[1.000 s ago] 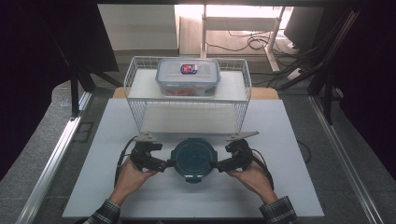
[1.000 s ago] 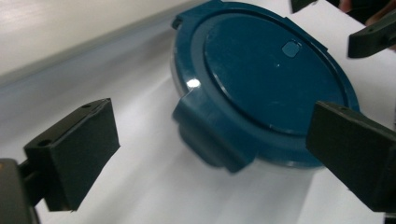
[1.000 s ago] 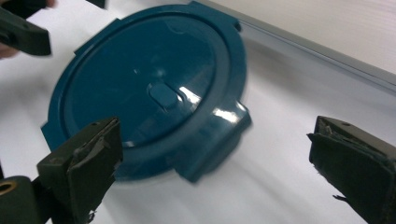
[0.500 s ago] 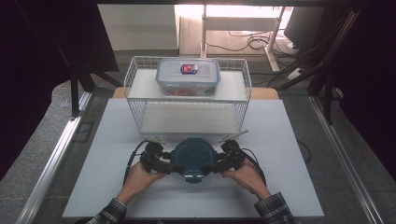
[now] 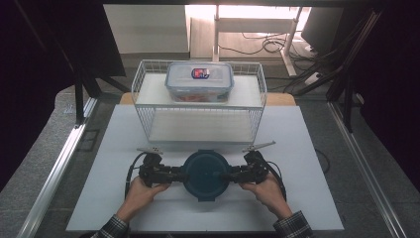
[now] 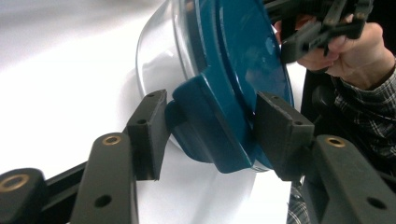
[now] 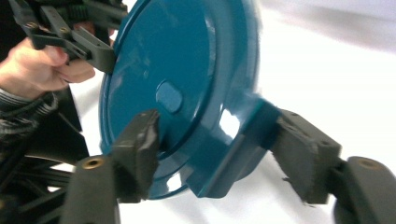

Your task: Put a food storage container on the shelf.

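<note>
A round clear container with a teal lid (image 5: 205, 173) sits on the white board near the front edge. My left gripper (image 5: 182, 175) is at the lid's left side. In the left gripper view it (image 6: 210, 126) has both pads pressed on the lid's latch tab (image 6: 210, 135). My right gripper (image 5: 227, 175) is at the lid's right side. In the right gripper view its jaws (image 7: 217, 144) straddle the other latch tab (image 7: 238, 154), the right pad touching it and a gap at the left pad; that view is blurred.
A white wire basket rack (image 5: 198, 126) stands behind the container, with a clear lidded rectangular food box (image 5: 199, 82) on its upper shelf. The white board (image 5: 307, 148) reaches out to both sides. Metal rails run along the table's left and right edges.
Both grippers have moved inward from the container's sides until their jaws are at the lid's two latch tabs. The container has stayed in place.
</note>
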